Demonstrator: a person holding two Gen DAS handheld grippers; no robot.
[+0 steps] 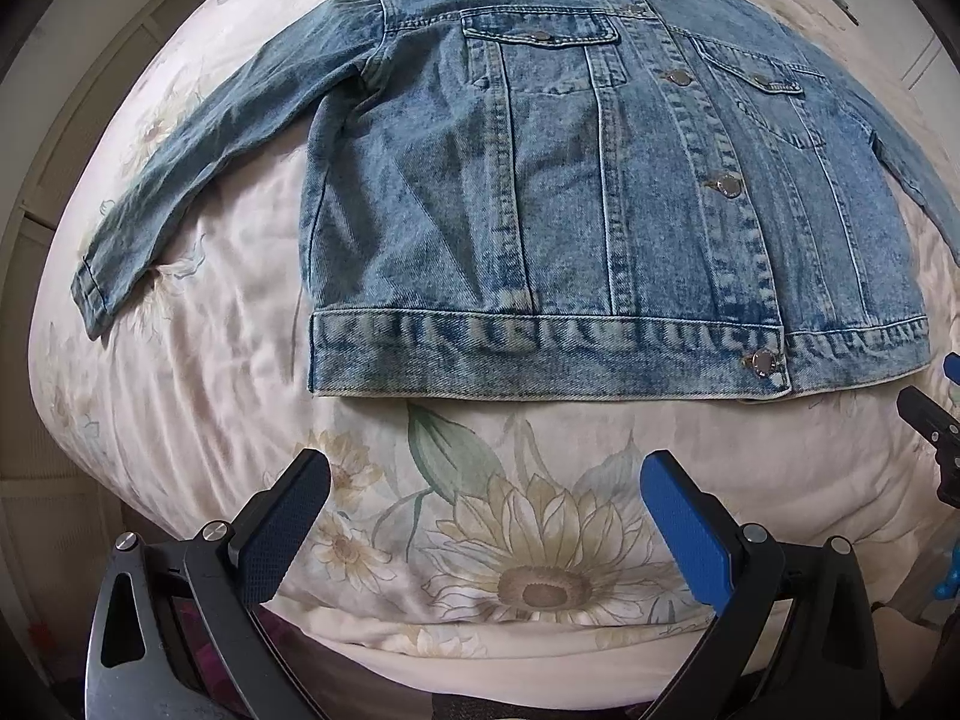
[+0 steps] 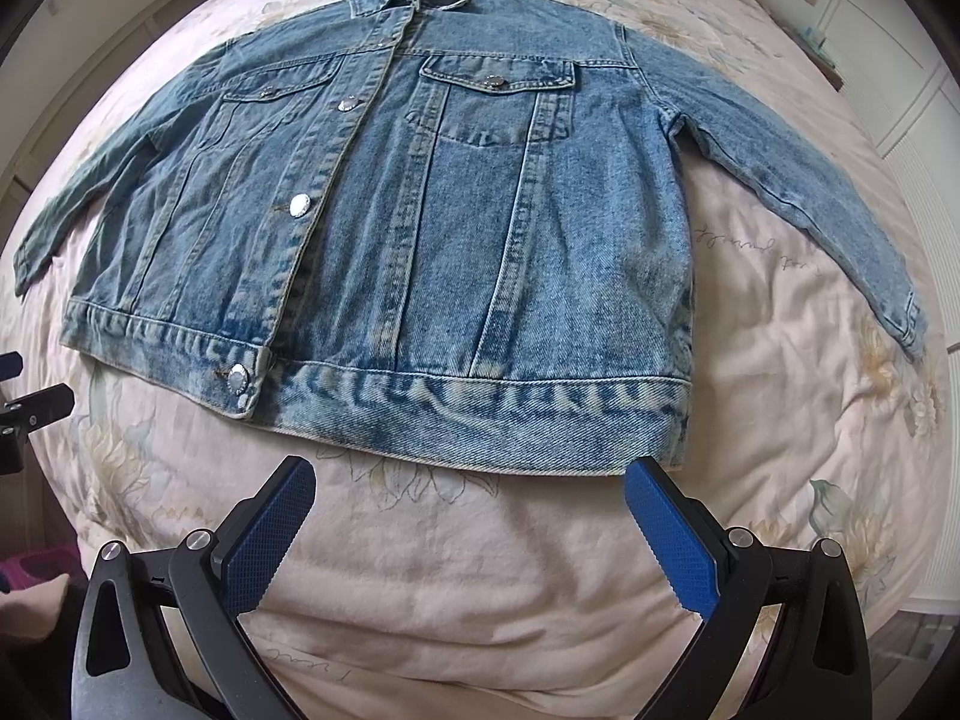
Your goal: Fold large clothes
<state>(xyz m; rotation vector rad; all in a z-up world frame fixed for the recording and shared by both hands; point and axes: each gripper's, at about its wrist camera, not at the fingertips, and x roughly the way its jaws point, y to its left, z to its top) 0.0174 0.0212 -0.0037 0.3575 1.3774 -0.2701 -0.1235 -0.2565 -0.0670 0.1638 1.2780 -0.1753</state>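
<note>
A blue denim jacket (image 1: 558, 180) lies flat and face up on the bed, buttoned, collar away from me, both sleeves spread out to the sides. It also shows in the right wrist view (image 2: 432, 216). My left gripper (image 1: 486, 480) is open and empty, hovering just short of the jacket's hem, towards its left half. My right gripper (image 2: 468, 489) is open and empty, right at the hem near the jacket's right corner. The right gripper's tip shows at the right edge of the left wrist view (image 1: 936, 426). The left gripper's tip shows at the left edge of the right wrist view (image 2: 30, 414).
The bed is covered by a pale pink quilt with sunflower prints (image 1: 540, 576), which also shows in the right wrist view (image 2: 480, 588). White cabinets (image 2: 870, 60) stand beyond the bed on the right. A wall panel (image 1: 78, 120) runs along the left.
</note>
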